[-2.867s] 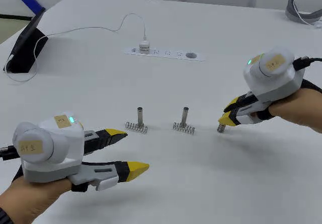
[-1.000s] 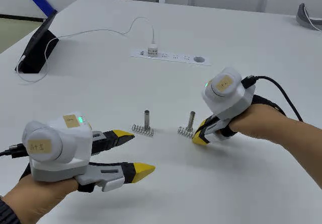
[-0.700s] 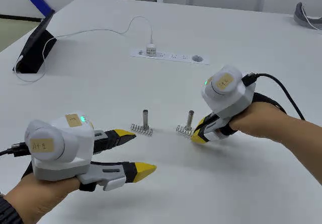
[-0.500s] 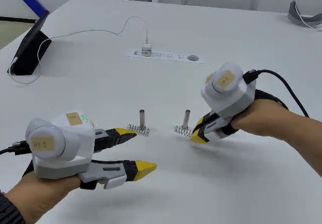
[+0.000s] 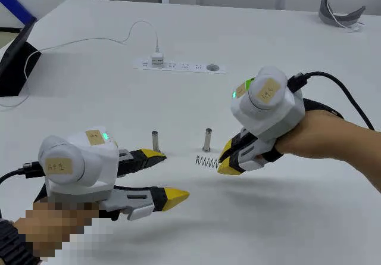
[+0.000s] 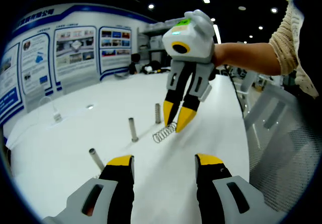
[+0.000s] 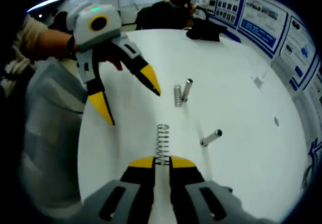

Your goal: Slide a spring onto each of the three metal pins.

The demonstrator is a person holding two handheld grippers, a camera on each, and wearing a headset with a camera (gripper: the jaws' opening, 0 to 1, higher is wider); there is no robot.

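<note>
Right gripper jaws clenched on spring end; left gripper jaws released, idle. Risk: thin end-grip lets spring pivot or flick away, missing pin.

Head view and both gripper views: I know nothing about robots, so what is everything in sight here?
Flat white table: one, white, under everything.
Short metal pins: three, silver, upright in a row mid-table.
Coiled wire springs: two, silver, one pinched by the right gripper, another lying beside a pin.
Long power strip: one, white, far side of the table.
Small square charger: one, white, plugged into the strip.
Black tablet: one, black, left edge.
Left gripper: one, white with black-and-yellow jaws, open, near left.
Right gripper: one, same colours, shut on a spring.
</note>
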